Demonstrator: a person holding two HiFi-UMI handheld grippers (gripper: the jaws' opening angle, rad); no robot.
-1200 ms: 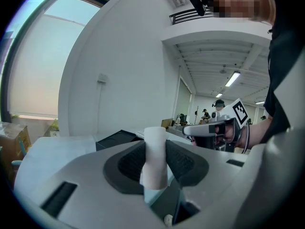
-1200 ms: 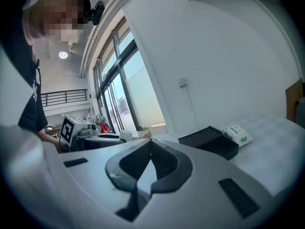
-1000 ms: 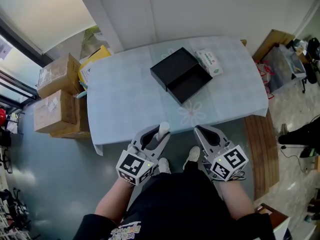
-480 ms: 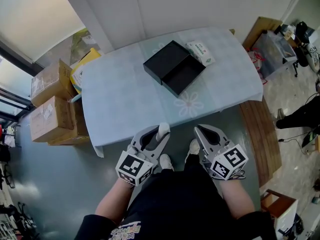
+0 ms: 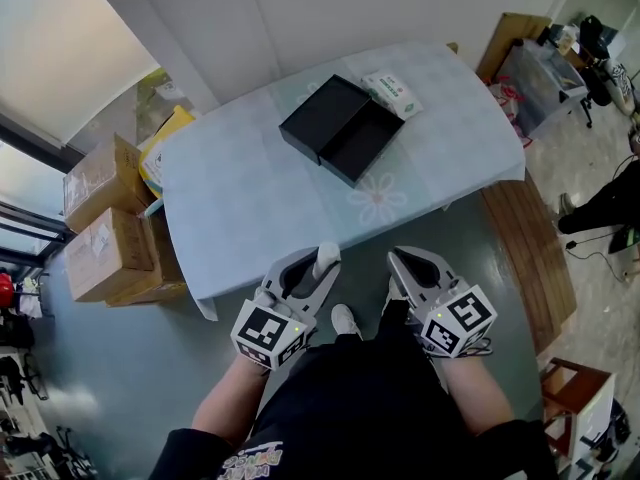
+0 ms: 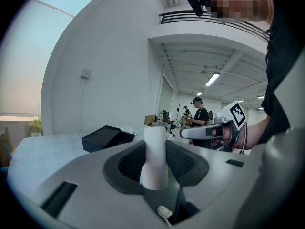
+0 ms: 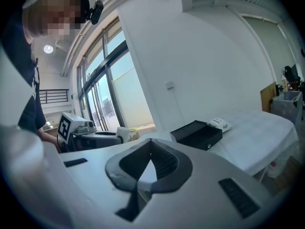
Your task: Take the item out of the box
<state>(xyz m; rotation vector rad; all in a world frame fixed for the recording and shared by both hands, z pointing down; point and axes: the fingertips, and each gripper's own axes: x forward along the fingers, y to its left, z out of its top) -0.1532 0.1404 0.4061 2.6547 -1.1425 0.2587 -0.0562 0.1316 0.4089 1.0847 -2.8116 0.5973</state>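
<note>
An open black box [image 5: 345, 131] lies in two halves on the pale blue table [image 5: 250, 208], far ahead of both grippers; it also shows as the black box [image 6: 107, 137] and the black box [image 7: 196, 133]. I see nothing inside the open half. My left gripper [image 5: 322, 259] is shut on a white cylinder [image 6: 155, 156] that stands upright between its pads. My right gripper [image 5: 397, 260] is shut, its pads meeting at the tip with nothing between them. Both are held low in front of the person's body, short of the table's near edge.
A white packet with green print [image 5: 392, 93] lies beside the box. Cardboard boxes [image 5: 100, 213] are stacked on the floor to the left of the table. A wooden platform [image 5: 530, 253] and a plastic bin [image 5: 540, 68] stand at the right. Another person [image 5: 610, 208] is at the right edge.
The table and box have slid up and left in the head view and look a little farther off. Both grippers keep the same pose, the left still holding the white cylinder.
</note>
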